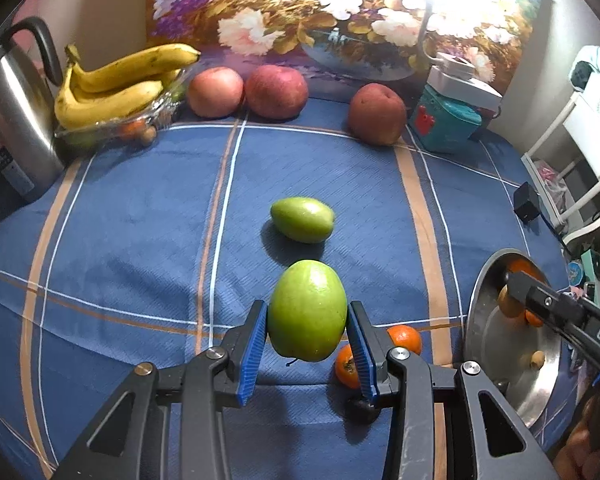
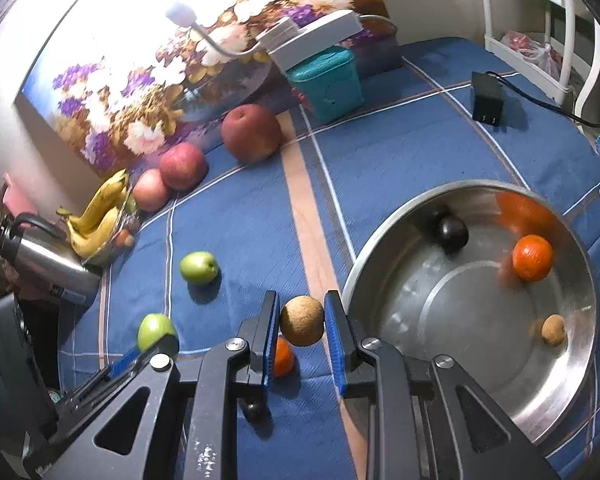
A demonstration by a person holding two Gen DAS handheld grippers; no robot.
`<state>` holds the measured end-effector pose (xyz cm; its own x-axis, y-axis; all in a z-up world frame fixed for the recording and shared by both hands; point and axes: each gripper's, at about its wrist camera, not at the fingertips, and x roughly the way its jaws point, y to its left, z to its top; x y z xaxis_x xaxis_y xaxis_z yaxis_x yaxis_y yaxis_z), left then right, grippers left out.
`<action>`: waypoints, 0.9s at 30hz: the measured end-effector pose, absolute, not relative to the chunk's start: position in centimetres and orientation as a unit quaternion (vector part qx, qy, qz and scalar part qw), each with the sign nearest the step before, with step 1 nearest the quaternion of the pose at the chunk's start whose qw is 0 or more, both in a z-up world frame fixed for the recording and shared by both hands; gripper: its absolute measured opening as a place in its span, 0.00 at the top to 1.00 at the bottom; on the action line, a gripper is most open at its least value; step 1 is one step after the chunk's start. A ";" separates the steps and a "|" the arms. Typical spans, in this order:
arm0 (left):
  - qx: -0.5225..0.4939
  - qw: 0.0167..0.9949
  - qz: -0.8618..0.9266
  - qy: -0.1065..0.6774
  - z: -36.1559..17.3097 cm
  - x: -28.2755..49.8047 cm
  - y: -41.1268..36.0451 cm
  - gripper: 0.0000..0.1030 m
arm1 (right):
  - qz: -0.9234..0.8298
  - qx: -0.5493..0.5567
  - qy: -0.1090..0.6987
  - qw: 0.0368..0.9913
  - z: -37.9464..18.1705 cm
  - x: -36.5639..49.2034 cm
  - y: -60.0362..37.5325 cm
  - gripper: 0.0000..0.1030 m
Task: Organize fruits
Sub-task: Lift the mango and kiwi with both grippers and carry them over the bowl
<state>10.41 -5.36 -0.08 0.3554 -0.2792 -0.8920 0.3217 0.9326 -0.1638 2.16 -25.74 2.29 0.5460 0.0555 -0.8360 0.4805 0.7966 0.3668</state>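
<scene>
My left gripper (image 1: 307, 308) is shut on a large green fruit (image 1: 307, 312) and holds it above the blue checked cloth. A second green fruit (image 1: 302, 219) lies on the cloth just beyond it. Two small oranges (image 1: 406, 338) lie on the cloth by its right finger. My right gripper (image 2: 302, 308) is shut on a small round brown fruit (image 2: 302, 320), just left of the steel bowl (image 2: 364, 256). Inside the bowl lie an orange (image 2: 532, 258), a dark fruit (image 2: 452, 234) and a small brown fruit (image 2: 553, 330). One small orange (image 2: 284, 356) lies under the right gripper's left finger.
Three red apples (image 1: 276, 90) stand along the flower painting at the back. Bananas (image 1: 120, 84) lie in a glass dish beside a steel kettle (image 1: 16, 120) at the left. A teal box (image 1: 448, 120) and a black adapter (image 2: 487, 100) sit at the right.
</scene>
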 end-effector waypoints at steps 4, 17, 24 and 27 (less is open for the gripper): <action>0.028 0.825 -0.181 0.534 0.2 10.4 -5.9 0.58 | -0.140 0.279 0.457 0.833 2.8 2.4 -26.4 0.77; 0.060 0.813 -0.231 0.531 0.9 8.7 -10.4 0.58 | -0.206 0.246 0.474 0.820 1.7 0.7 -30.0 0.77; 0.094 0.808 -0.270 0.514 1.9 7.0 -14.4 0.58 | -0.246 0.249 0.474 0.808 1.5 -1.3 -32.5 0.77; 0.110 0.805 -0.284 0.509 2.0 6.3 -16.2 0.58 | -0.259 0.255 0.470 0.804 1.5 -1.9 -33.3 0.77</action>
